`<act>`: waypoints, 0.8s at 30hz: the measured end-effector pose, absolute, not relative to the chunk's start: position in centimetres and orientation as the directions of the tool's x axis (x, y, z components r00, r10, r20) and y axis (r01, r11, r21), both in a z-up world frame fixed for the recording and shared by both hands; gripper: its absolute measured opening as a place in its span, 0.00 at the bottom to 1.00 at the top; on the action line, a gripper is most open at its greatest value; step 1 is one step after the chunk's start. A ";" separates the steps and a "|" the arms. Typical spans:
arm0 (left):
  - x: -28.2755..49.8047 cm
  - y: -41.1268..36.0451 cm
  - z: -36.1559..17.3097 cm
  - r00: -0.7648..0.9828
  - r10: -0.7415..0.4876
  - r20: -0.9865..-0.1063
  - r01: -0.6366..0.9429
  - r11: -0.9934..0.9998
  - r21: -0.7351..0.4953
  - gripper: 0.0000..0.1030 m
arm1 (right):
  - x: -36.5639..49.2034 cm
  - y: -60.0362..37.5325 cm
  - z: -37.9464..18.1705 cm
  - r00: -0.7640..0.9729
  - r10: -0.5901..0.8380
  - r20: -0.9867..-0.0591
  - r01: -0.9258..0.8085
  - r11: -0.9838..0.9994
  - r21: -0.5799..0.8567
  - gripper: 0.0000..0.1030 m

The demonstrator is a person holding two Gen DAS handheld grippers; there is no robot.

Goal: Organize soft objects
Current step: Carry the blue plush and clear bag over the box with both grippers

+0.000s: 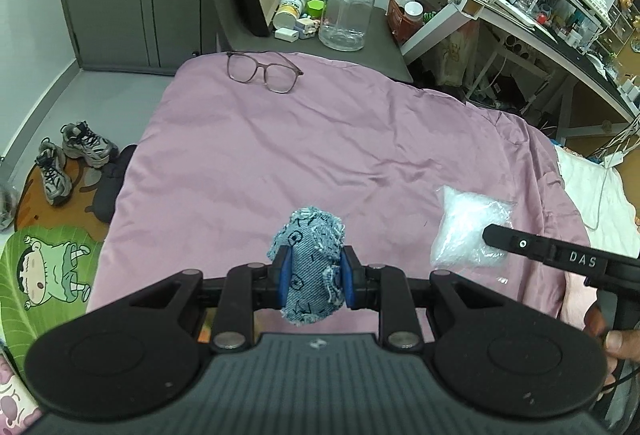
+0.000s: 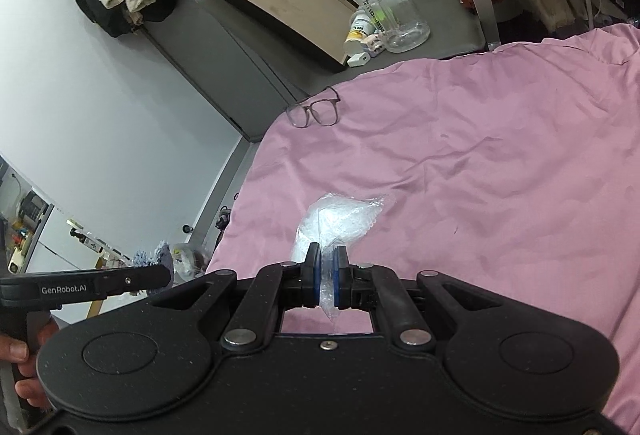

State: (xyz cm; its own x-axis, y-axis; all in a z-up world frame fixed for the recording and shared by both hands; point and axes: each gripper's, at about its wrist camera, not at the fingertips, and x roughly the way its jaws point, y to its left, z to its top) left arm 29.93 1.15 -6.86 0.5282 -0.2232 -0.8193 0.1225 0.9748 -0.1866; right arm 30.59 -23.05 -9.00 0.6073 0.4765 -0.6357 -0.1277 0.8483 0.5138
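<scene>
Left gripper (image 1: 314,277) fingers clamp a denim scrap (image 1: 310,267) at lower centre; right gripper (image 2: 325,277) fingers pinch a clear plastic bag (image 2: 334,223) above the pink bedspread (image 2: 480,163).

matte black grippers (image 1: 314,277) with blue pads (image 1: 285,277).

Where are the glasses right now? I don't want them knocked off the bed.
The glasses lie unfolded at the far edge of the pink bedspread, just in front of the grey side table holding the clear water jug, well away from both grippers.

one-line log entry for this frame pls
left claw: shut on denim cloth | right claw: shut on clear plastic bag | both above pink bedspread
</scene>
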 end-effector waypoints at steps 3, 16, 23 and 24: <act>28.8 1.8 -6.9 0.529 -0.226 -0.818 0.124 0.974 -0.189 0.24 | 29.8 -22.5 -8.7 0.606 0.475 -0.638 -0.131 0.851 0.509 0.06; 25.8 6.2 -8.4 0.533 -0.230 -0.814 0.085 0.972 -0.219 0.24 | 28.0 -18.8 -8.1 0.598 0.478 -0.643 -0.163 0.859 0.486 0.06; 25.1 9.0 -10.2 0.525 -0.234 -0.818 0.053 0.968 -0.243 0.24 | 27.9 -16.1 -8.3 0.585 0.477 -0.656 -0.183 0.865 0.466 0.06; 25.1 9.4 -10.5 0.523 -0.234 -0.819 0.050 0.968 -0.245 0.24 | 27.9 -15.7 -8.3 0.581 0.479 -0.658 -0.187 0.865 0.465 0.06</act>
